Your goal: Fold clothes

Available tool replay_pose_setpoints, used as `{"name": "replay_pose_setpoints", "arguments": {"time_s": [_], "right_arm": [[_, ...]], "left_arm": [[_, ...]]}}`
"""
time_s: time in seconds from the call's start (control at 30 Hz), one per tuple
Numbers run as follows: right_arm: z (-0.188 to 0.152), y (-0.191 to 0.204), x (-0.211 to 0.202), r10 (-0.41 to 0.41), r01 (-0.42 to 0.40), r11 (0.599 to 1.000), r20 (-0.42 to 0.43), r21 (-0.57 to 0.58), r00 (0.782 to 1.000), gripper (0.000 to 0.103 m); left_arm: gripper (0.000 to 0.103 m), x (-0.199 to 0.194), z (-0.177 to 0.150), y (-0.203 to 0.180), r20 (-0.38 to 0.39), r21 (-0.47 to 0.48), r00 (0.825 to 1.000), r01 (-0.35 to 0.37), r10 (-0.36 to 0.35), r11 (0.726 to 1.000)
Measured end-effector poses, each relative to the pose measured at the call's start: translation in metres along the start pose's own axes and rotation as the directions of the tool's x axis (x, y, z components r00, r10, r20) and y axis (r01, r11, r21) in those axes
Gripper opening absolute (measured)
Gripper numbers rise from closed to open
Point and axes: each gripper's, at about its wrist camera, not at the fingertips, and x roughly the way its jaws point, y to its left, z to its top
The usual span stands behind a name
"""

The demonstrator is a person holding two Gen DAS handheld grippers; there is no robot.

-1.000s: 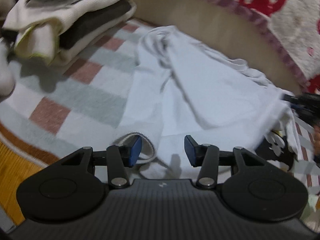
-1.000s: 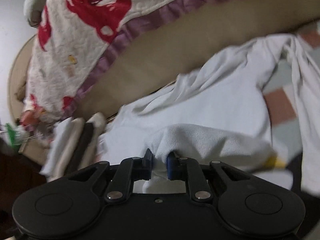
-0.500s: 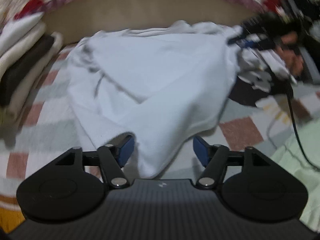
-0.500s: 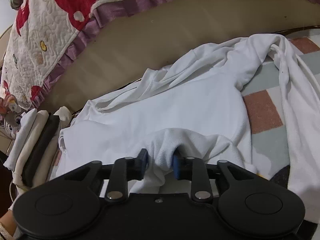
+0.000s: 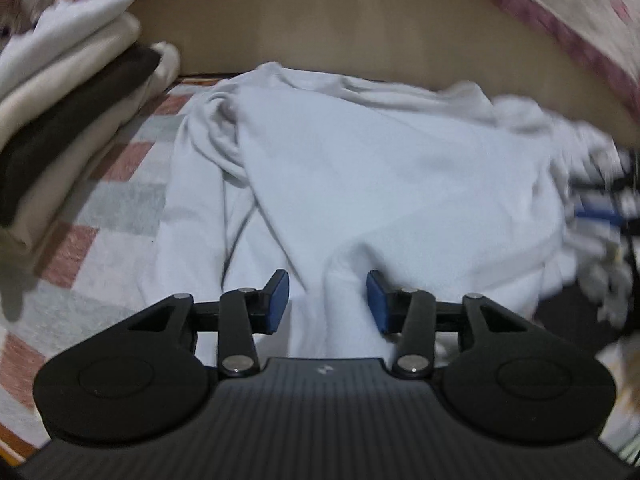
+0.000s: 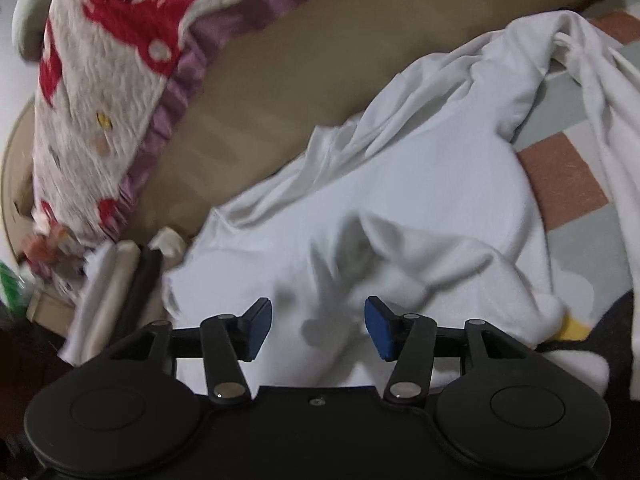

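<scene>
The white garment (image 5: 380, 184) is lying spread but rumpled on the checked blanket (image 5: 120, 200), directly ahead of both tools, with a raised ridge of its cloth running in between the fingers of the left gripper (image 5: 327, 300). That gripper's jaws have just been closing; the blue pads are standing either side of the ridge without visibly pressing on it, so it is not gripping yet. The right gripper (image 6: 318, 326) is hovering over the same garment (image 6: 400, 208) from the other side. Its jaws have just been opening, and the fold of cloth beneath them is lying loose, apart from both pads.

Off to the left gripper's left, a stack of folded clothes (image 5: 68, 120) is sitting on the blanket. Beyond the garment, the tan bed side (image 6: 280, 92) is rising under a red-patterned quilt (image 6: 112, 60).

The likely trouble: the left pads may be catching only the top layer of the ridge, so a pull would be dragging one ply and bunching the rest. With the right side released, the fold could also be slumping open. A wide sweep toward the stack could topple it.
</scene>
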Motion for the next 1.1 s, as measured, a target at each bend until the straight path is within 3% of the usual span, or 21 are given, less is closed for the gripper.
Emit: {"name": "replay_pose_setpoints", "arguments": {"time_s": [0.13,0.23,0.37,0.47,0.5,0.6,0.67,0.73,0.77,0.8,0.83,0.93,1.0,1.07,1.1], "right_arm": [[-0.005,0.005,0.012,-0.069,0.069,0.996,0.006,-0.060,0.998,0.057],[-0.006,0.013,0.008,-0.120,0.127,0.981,0.062,-0.145,0.991,0.057],[-0.008,0.035,0.004,-0.127,0.155,0.932,0.106,-0.327,0.986,0.057],[-0.013,0.043,0.013,-0.194,0.220,0.888,0.106,-0.404,0.975,0.057],[-0.012,0.040,0.015,-0.207,0.226,0.895,0.090,-0.385,0.974,0.057],[-0.002,0.013,0.014,-0.175,0.179,0.966,0.042,-0.186,0.984,0.057],[0.000,0.010,0.007,-0.237,0.248,0.951,0.077,-0.187,0.968,0.056],[0.001,0.018,0.002,-0.342,0.363,0.886,0.122,-0.290,0.932,0.044],[0.002,0.018,0.000,-0.356,0.377,0.869,0.126,-0.319,0.926,0.029],[0.004,0.018,-0.002,-0.349,0.367,0.869,0.117,-0.332,0.930,0.007],[0.004,0.018,-0.005,-0.344,0.363,0.861,0.118,-0.356,0.931,0.000],[0.003,0.022,-0.012,-0.344,0.362,0.807,0.126,-0.467,0.930,0.001],[0.002,0.024,-0.012,-0.326,0.333,0.784,0.110,-0.524,0.939,0.010],[-0.001,0.025,-0.012,-0.313,0.314,0.765,0.101,-0.562,0.944,0.014],[-0.003,0.026,-0.010,-0.319,0.319,0.752,0.105,-0.577,0.942,0.024]], "left_arm": [[0.049,0.002,0.001,0.018,-0.002,-0.098,1.000,-0.001,0.001,0.995],[0.055,-0.004,-0.007,0.021,0.014,-0.099,0.999,-0.028,0.029,0.995],[0.053,-0.030,-0.020,0.018,0.127,-0.040,0.992,-0.015,0.020,0.999],[0.052,-0.053,-0.041,0.021,0.215,-0.069,0.975,0.069,-0.053,0.995],[0.052,-0.056,-0.047,0.022,0.208,-0.074,0.975,0.092,-0.075,0.993],[0.054,-0.060,-0.060,0.020,0.174,-0.080,0.981,0.096,-0.081,0.992],[0.054,-0.060,-0.063,0.014,0.157,-0.044,0.984,0.089,-0.081,0.995],[0.056,-0.056,-0.064,0.003,0.143,0.014,0.988,0.063,-0.064,0.998],[0.058,-0.055,-0.064,-0.003,0.136,0.039,0.989,0.051,-0.056,0.998],[0.060,-0.053,-0.064,-0.007,0.130,0.044,0.990,0.051,-0.056,0.998],[0.062,-0.052,-0.063,-0.006,0.126,0.004,0.989,0.075,-0.075,0.997],[0.067,-0.047,-0.061,-0.009,0.120,-0.063,0.987,0.111,-0.103,0.992],[0.067,-0.042,-0.061,-0.015,0.113,-0.020,0.992,0.060,-0.057,0.998],[0.067,-0.036,-0.063,-0.021,0.096,0.032,0.995,-0.008,0.005,0.999],[0.067,-0.033,-0.064,-0.020,0.088,0.042,0.996,-0.029,0.025,0.999]]}}
